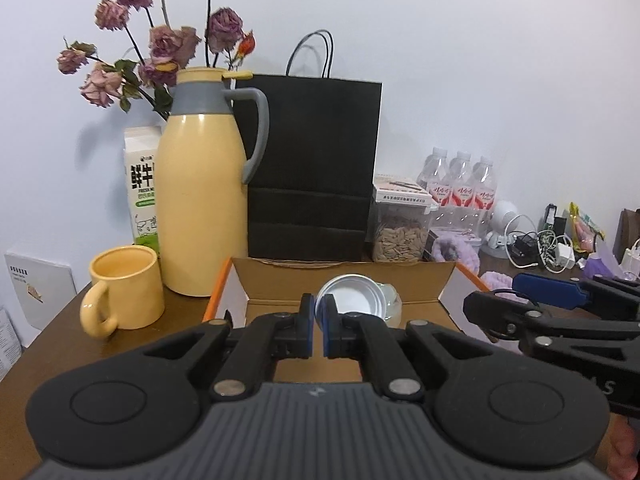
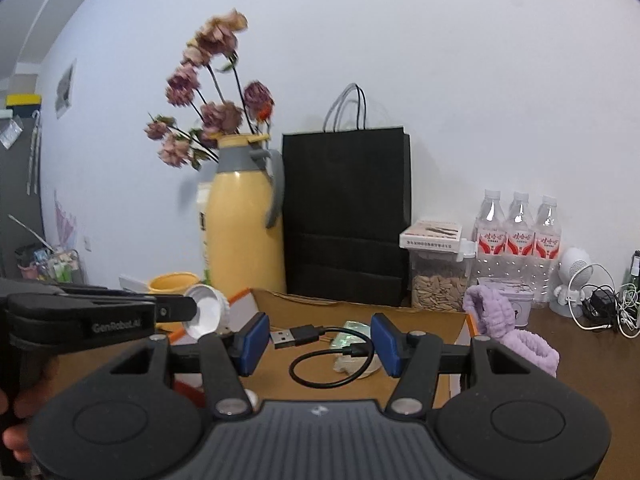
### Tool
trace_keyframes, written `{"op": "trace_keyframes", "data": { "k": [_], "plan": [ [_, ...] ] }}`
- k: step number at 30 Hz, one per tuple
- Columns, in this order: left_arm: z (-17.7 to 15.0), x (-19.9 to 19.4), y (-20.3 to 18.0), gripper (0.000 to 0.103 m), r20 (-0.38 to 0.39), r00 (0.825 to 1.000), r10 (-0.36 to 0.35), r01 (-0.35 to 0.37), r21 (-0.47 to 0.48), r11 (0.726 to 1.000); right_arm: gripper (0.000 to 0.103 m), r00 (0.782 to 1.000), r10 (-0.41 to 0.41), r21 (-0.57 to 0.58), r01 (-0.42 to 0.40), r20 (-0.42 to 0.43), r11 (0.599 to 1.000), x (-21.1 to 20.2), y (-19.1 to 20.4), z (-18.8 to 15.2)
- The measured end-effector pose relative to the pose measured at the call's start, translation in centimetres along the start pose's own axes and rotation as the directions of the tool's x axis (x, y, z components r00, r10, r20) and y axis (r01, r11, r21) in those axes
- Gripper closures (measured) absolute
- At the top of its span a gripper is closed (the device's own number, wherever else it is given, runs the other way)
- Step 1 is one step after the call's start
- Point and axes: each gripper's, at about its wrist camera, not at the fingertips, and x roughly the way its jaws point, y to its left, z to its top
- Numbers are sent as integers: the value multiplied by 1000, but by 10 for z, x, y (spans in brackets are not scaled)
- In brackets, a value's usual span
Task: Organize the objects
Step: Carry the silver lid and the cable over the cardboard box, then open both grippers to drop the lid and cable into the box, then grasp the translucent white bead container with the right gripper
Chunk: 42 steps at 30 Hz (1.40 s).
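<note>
A: Start at the far left. What lies off to that side of the left gripper (image 1: 319, 312)?

B: A yellow mug (image 1: 122, 294) on the brown table (image 1: 52, 344), ahead and to its left. Behind the mug stands a tall yellow thermos jug (image 1: 202, 200) with a grey handle, a milk carton (image 1: 141, 188) and dried roses (image 1: 160, 44) behind that.

A: And the gripper itself?

B: Clenched on the rim of a white jar lid (image 1: 352, 298), pinched edgewise between the blue pads. The lid hangs over the open cardboard box (image 1: 344, 276) straight ahead. In the right wrist view the same lid (image 2: 205, 312) shows tilted, at the tip of that gripper.

A: Moving right?

B: Beyond the box, a black paper bag (image 1: 316, 160), then a clear container of seeds (image 1: 400, 232) and three water bottles (image 1: 460, 184).

A: The right gripper (image 2: 320, 344)?

B: Jaws apart, pads touching nothing. Just ahead between them, lying in the box (image 2: 360, 304), is a black USB cable (image 2: 320, 344), its plug pointing toward the left pad. A crumpled clear wrapper (image 2: 352, 330) lies under the cable's loop.

A: Farther right?

B: A purple fuzzy cloth (image 2: 512, 332) beside the box's right edge, then tangled chargers (image 2: 600, 308).
</note>
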Motion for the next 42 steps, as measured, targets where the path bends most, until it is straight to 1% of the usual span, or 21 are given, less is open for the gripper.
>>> {"op": "trace_keyframes", "data": {
  "k": [6,10,13,14,15,16,17,18,19,20,21,22,27,32,37,42],
  "plan": [
    [-8,31,6,98,-51,998,22,-23,-20,1000,48,999,2,29,-1,-49,1000,34,-17,-18],
    [-15,35,7,98,-62,998,27,-28,-7,1000,48,997,-15,31,18,-81,999,43,-17,-26],
    [-18,33,7,97,-55,998,39,-40,-6,999,46,995,-36,26,39,-94,999,42,-16,-31],
    [-19,32,6,95,-51,997,53,-53,-6,999,44,994,-43,23,45,-97,999,42,-16,-32],
    [-19,32,6,94,-49,997,66,-66,-2,998,35,994,-49,21,51,-100,998,41,-15,-33],
    [-20,32,6,82,-44,996,72,-72,3,997,22,994,-57,18,59,-98,998,39,-14,-34],
    [-21,31,5,54,-39,997,72,-72,4,997,16,994,-67,11,68,-91,998,38,-13,-35],
    [-22,30,5,35,-33,996,80,-80,2,997,7,993,-76,2,76,-86,997,36,-11,-35],
    [-23,29,4,3,-18,995,96,-96,1,995,1,993,-85,-6,85,-81,996,35,-10,-36],
    [-23,26,3,0,8,994,113,-113,1,994,0,992,-94,-11,94,-79,996,34,-9,-36],
    [-24,23,2,0,31,992,121,-121,3,993,0,992,-101,-13,100,-79,995,34,-8,-36],
    [-24,22,2,0,35,992,119,-120,5,993,0,991,-107,-13,106,-82,994,33,-7,-36],
    [-24,21,3,0,23,993,114,-114,1,993,0,989,-123,-5,123,-80,992,30,-7,-36],
    [-24,12,4,0,45,993,110,-109,-13,994,0,989,-140,-3,140,-55,990,20,-4,-34],
    [-25,-5,7,0,83,992,90,-88,-31,996,0,984,-174,-5,174,-39,985,8,-1,-33],
    [-29,-24,10,0,111,991,80,-76,-42,996,0,982,-185,-1,185,-27,983,-6,-2,-37]
  ]
}}
